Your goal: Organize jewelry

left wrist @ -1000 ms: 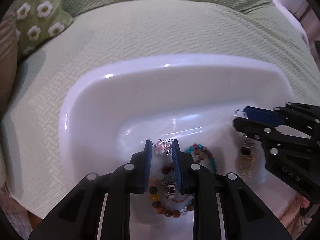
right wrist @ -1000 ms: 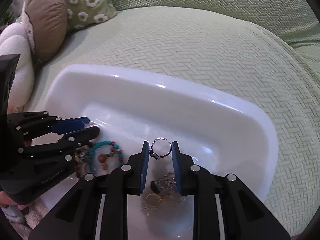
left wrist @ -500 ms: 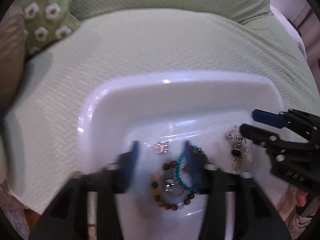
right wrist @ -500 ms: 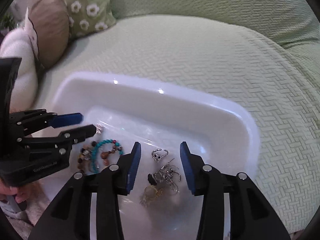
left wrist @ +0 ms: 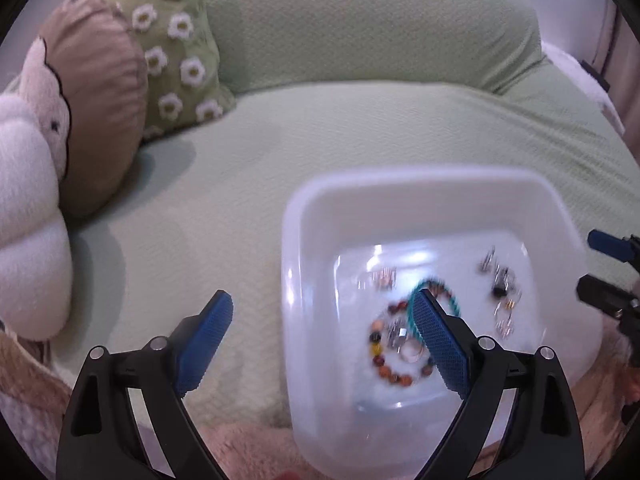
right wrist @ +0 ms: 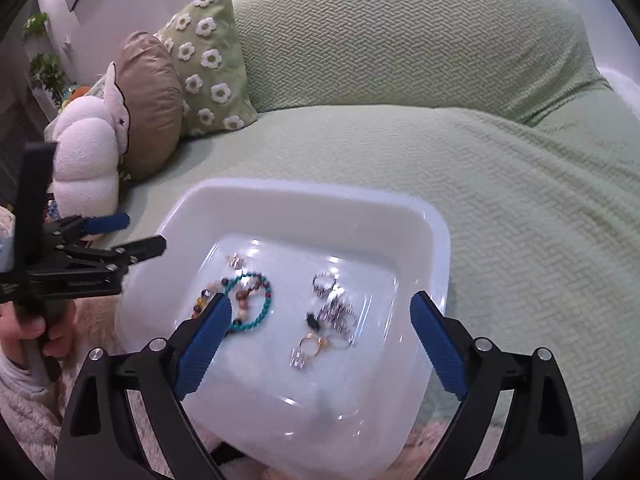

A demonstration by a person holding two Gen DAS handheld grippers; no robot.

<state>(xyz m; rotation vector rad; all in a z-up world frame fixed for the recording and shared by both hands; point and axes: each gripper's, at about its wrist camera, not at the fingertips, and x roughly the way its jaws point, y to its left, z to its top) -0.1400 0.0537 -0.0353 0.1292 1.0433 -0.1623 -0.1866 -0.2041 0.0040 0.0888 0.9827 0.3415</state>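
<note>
A white plastic tray [right wrist: 436, 248] sits on the green couch seat and holds the jewelry. In the right wrist view a turquoise bead bracelet [right wrist: 266, 304] and a brown bead bracelet [right wrist: 200, 300] lie at its left, and a pile of silver and gold rings and earrings [right wrist: 332, 316] lies at its middle. My right gripper [right wrist: 320, 320] is open and empty, raised above the tray. My left gripper [left wrist: 322, 320] is open and empty, astride the tray's left rim [left wrist: 288, 280]. In the left wrist view the bracelets [left wrist: 400, 344] and the ring pile [left wrist: 502, 292] show blurred.
A brown cushion [right wrist: 150, 104], a white plush toy [right wrist: 86, 160] and a green daisy pillow [right wrist: 208, 60] stand at the couch's back left. The green couch cover [right wrist: 520, 200] spreads behind and right of the tray. A fluffy beige rug [left wrist: 248, 440] lies at the near edge.
Both grippers opened wide, letting go of the small pieces they held, and pulled back and up from the tray. The ring now lies in the tray.
</note>
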